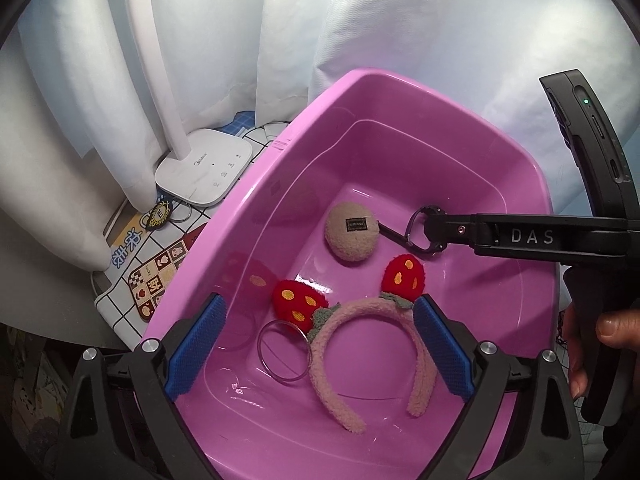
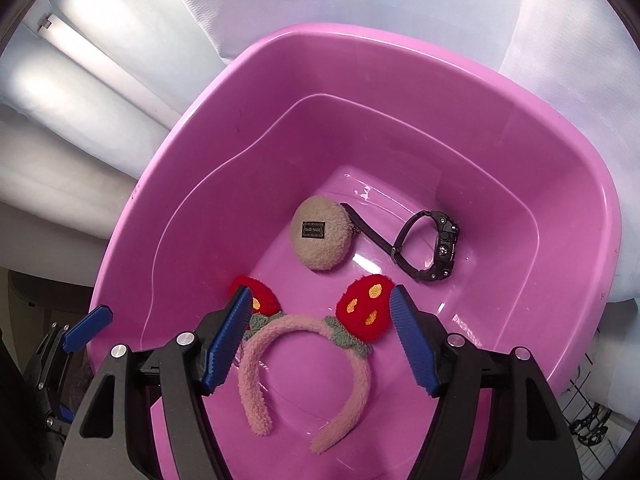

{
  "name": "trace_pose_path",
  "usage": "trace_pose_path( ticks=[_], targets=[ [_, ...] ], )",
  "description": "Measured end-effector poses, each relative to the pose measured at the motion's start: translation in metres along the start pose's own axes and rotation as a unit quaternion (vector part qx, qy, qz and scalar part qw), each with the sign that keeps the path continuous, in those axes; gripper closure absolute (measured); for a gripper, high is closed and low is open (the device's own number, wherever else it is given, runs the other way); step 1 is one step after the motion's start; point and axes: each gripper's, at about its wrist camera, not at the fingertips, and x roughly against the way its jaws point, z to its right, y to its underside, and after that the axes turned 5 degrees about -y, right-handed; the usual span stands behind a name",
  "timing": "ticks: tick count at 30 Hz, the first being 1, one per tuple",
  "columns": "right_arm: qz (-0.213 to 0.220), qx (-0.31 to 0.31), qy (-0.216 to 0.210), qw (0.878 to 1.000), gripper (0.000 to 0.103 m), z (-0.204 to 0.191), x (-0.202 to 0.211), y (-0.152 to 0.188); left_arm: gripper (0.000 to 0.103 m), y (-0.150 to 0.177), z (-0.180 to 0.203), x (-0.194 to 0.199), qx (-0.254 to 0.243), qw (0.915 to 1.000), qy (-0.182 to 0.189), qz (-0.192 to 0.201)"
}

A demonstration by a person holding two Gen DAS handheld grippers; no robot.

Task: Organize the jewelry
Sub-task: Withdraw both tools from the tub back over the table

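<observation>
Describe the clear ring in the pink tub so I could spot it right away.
Look inside the pink tub, at the fuzzy pink headband with two red strawberries. The clear ring lies flat on the tub floor, touching the headband's left side below one strawberry. It is the only see-through, hard-looking hoop; its neighbours are plush or black.

Your worktop [image 1: 60, 316] carries a checked cloth [image 1: 120, 304]. On it the pink tub [image 1: 248, 216] sits at centre; at its 10 o'clock stand the white lamp base [image 1: 204, 172], a round badge [image 1: 158, 214] and a metal ring [image 1: 182, 213].
</observation>
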Motion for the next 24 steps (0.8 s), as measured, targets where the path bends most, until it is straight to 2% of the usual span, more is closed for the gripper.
trace_pose_path(
  ticks=[12, 17, 24],
  targets=[
    [0.075, 0.009, -0.010, 0.997, 0.035, -0.026, 0.038, 0.015, 0.008, -0.004, -0.006, 0.026, -0.020, 0.9987, -0.005, 0.046],
    [0.124, -0.003, -0.015, 0.992, 0.035, -0.033, 0.059, 0.044, 0.006, -0.002, -0.010, 0.031, -0.025, 0.9978, -0.012, 0.060],
    [0.197, -0.029, 0.009, 0.980, 0.035, -0.023, 0.095, 0.097, 0.006, 0.000, -0.013, 0.035, -0.032, 0.9974, -0.004, 0.065]
  ],
)
